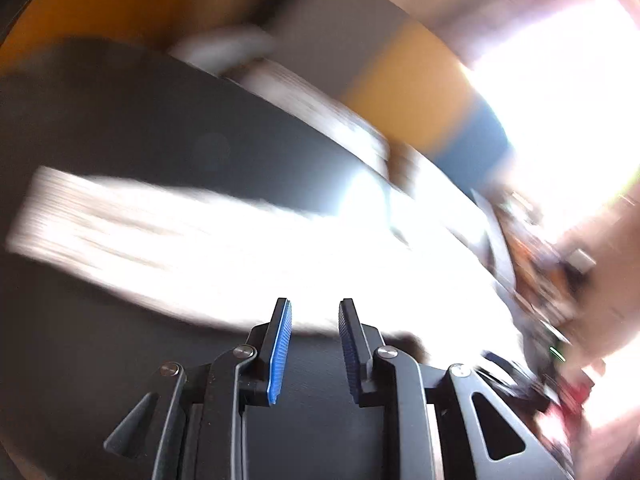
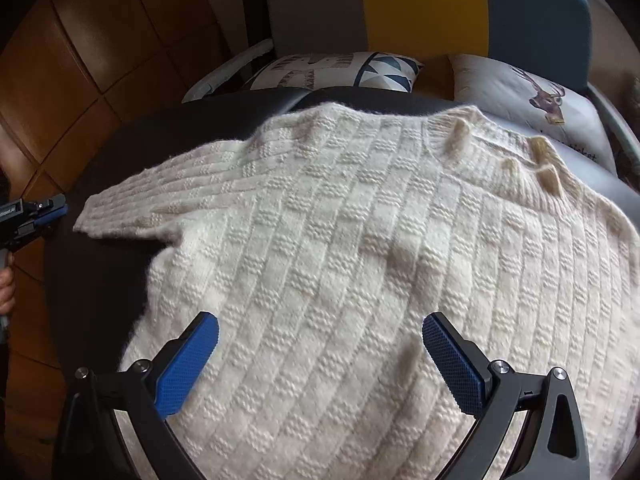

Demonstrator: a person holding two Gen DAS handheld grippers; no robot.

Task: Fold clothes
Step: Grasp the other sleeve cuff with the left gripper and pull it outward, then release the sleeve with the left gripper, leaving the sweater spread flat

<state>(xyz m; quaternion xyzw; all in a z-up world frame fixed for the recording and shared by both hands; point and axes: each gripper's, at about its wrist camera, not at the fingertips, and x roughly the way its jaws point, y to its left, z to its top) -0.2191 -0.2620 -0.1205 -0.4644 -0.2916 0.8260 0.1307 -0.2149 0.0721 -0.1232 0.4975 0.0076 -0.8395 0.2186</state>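
A cream knit sweater (image 2: 340, 240) lies spread flat on a dark round table (image 2: 100, 264), collar at the far right, a short sleeve (image 2: 132, 208) reaching left. My right gripper (image 2: 320, 340) is wide open and empty just above the sweater's body. My left gripper (image 2: 52, 210) shows at the far left edge of the right wrist view, just left of the sleeve's end. In the blurred left wrist view the left gripper (image 1: 314, 308) has a narrow gap between its blue pads, holds nothing, and points at the overexposed sweater (image 1: 240, 248).
Behind the table stands a chair (image 2: 420, 4) with grey, yellow and blue panels, holding two printed cushions (image 2: 340, 70). The floor (image 2: 80, 40) is brown tile. A hand (image 2: 6, 288) holds the left tool at the far left.
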